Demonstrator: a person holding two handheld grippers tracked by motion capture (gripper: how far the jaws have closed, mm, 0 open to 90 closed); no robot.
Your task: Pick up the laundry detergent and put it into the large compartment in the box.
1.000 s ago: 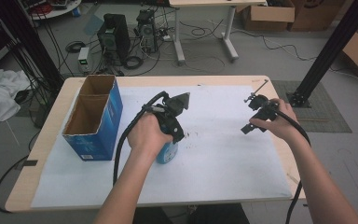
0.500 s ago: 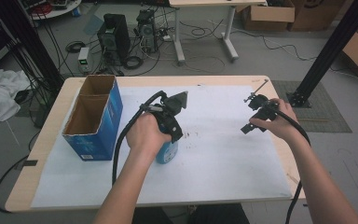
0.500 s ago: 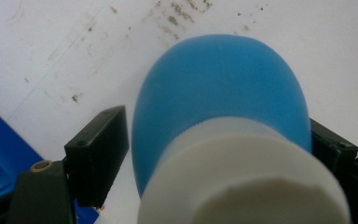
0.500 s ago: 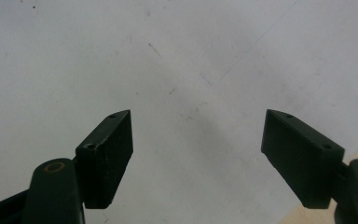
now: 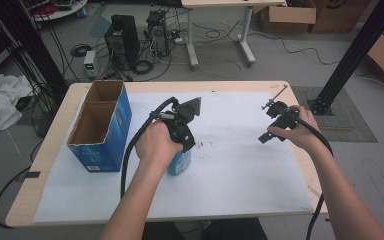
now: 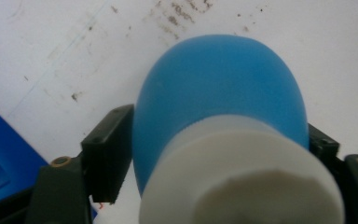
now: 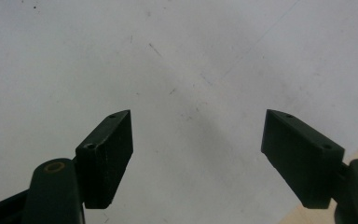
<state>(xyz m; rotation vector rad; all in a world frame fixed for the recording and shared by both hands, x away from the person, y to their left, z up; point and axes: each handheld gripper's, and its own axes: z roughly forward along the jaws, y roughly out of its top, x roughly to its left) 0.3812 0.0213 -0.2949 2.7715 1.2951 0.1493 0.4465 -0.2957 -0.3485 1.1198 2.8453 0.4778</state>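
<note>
Your left gripper (image 6: 214, 154) clamps the blue bottle (image 6: 219, 116) by its sides, white cap (image 6: 242, 182) toward the camera, its long axis upright on the white paper (image 5: 240, 165), just right of the blue box (image 5: 102, 127). Your right gripper (image 7: 198, 158), jaws wide and holding nothing, hovers well apart.

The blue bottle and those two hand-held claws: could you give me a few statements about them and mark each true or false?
1. The left gripper has its jaws against the sides of the blue bottle. True.
2. The right gripper holds a second bottle. False: its jaws stand apart with nothing between them, over white paper.
3. The blue box lies on the right side of the table. False: it stands on the left side, its top open.
4. The blue bottle has a white cap. True.
5. The bottle is inside the box. False: it stands on the paper beside it.
</note>
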